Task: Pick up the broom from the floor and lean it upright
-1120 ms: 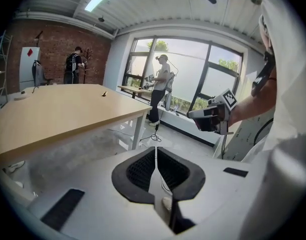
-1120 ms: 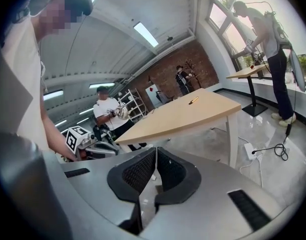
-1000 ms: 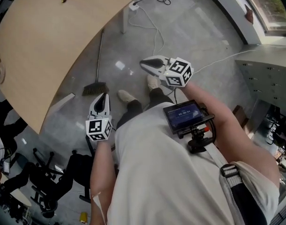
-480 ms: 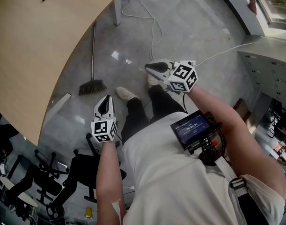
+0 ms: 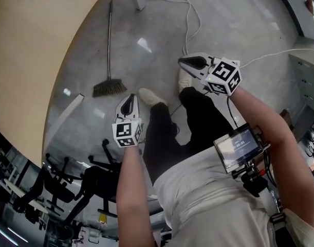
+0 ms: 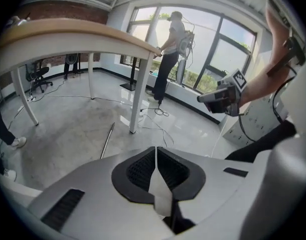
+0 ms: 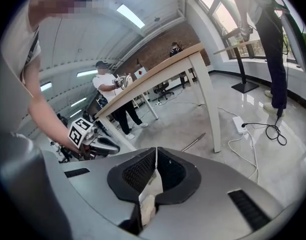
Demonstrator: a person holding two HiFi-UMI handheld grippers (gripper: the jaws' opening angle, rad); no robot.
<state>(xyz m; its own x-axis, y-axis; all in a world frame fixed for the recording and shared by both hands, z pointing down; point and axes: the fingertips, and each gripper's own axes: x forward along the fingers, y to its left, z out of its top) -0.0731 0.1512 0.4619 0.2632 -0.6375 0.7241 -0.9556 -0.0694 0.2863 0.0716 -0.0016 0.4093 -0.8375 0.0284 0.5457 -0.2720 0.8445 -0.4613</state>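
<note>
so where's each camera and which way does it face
Head view: on the person's head, facing steeply down at the broom and floor; shows both arms, legs, left gripper, right gripper.
Left gripper view: on that gripper, along its shut jaws toward the windows; shows the right arm.
Right gripper view: likewise, toward the table; shows the left arm.
Shared: both gripper views catch the broom's handle.

You are holding a left tool (image 5: 130, 98) and a right tool (image 5: 182, 61) in pale grey with black pads, each carrying a black-and-white square-patterned cube. The broom (image 5: 106, 88) is showing dark brown bristles and a grey handle. The floor (image 5: 239, 30) is gleaming mottled grey; the bench (image 5: 33, 45) is showing pale wood.
</note>
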